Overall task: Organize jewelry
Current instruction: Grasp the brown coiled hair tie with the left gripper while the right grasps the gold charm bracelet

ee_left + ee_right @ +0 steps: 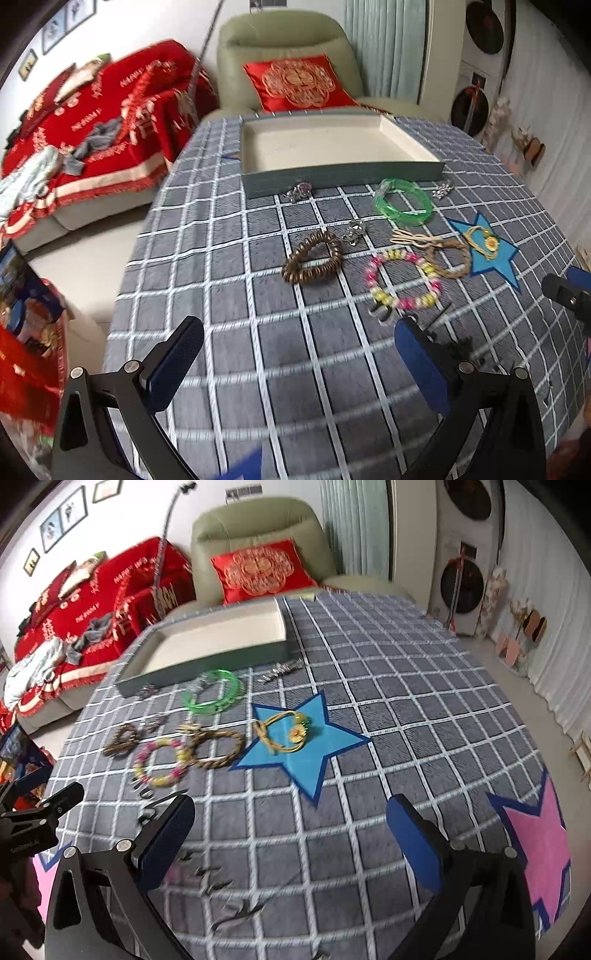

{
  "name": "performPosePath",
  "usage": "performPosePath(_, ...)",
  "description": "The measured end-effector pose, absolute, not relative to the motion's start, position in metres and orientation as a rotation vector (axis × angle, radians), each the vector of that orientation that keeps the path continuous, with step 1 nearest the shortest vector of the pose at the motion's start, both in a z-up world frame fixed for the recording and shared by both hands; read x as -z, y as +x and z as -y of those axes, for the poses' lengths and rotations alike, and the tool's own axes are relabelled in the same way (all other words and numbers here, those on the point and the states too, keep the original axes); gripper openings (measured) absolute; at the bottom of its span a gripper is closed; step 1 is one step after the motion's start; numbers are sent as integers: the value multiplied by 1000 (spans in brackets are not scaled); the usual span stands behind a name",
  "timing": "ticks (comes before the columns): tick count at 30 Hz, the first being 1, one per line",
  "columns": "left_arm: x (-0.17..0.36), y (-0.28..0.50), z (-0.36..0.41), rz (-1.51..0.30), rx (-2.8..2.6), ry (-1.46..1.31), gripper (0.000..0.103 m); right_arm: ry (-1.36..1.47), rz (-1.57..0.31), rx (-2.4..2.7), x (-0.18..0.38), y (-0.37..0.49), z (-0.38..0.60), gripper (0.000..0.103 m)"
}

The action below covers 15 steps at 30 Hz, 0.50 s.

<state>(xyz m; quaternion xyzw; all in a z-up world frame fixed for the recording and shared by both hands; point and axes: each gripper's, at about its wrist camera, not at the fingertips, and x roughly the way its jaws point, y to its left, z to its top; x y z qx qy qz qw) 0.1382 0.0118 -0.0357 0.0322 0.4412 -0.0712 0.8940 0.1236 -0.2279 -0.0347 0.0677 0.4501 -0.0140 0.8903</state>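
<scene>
1. Jewelry lies loose on the grey checked tablecloth (229,295), mid-table: one green plastic bangle (403,206), one brown coiled bracelet (312,262), one pink-and-yellow beaded bracelet (402,282), one braided rope bracelet (448,258), one yellow cord bracelet (284,731) on a blue felt star (301,747).
2. Shallow grey box with white interior (332,142): far edge, holding nothing.
3. Near half of the cloth is open.
4. Small silver pieces beside the box: blurred, uncounted.
5. Left gripper (299,358) and right gripper (291,834): jaws spread wide, holding nothing.
</scene>
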Motion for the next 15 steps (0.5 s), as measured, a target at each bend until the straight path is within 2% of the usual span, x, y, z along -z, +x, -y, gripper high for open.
performPosePath(6, 52, 184, -13, -994, 166, 31, 103, 135, -1023, 63, 58, 178, 240, 103)
performPosePath(8, 60, 196, -10, -1026, 180, 38, 99, 135, -1040, 76, 65, 196, 243, 100)
performPosePath(11, 71, 207, -5, -1056, 195, 35, 94, 123, -1066, 74, 75, 216, 244, 90)
performPosePath(13, 73, 209, -1, -1044, 190, 68, 93, 111, -1096, 66, 83, 226, 242, 78)
performPosePath(15, 73, 210, 2, -1038, 198, 74, 93, 51, -1092, 78, 87, 229, 234, 75)
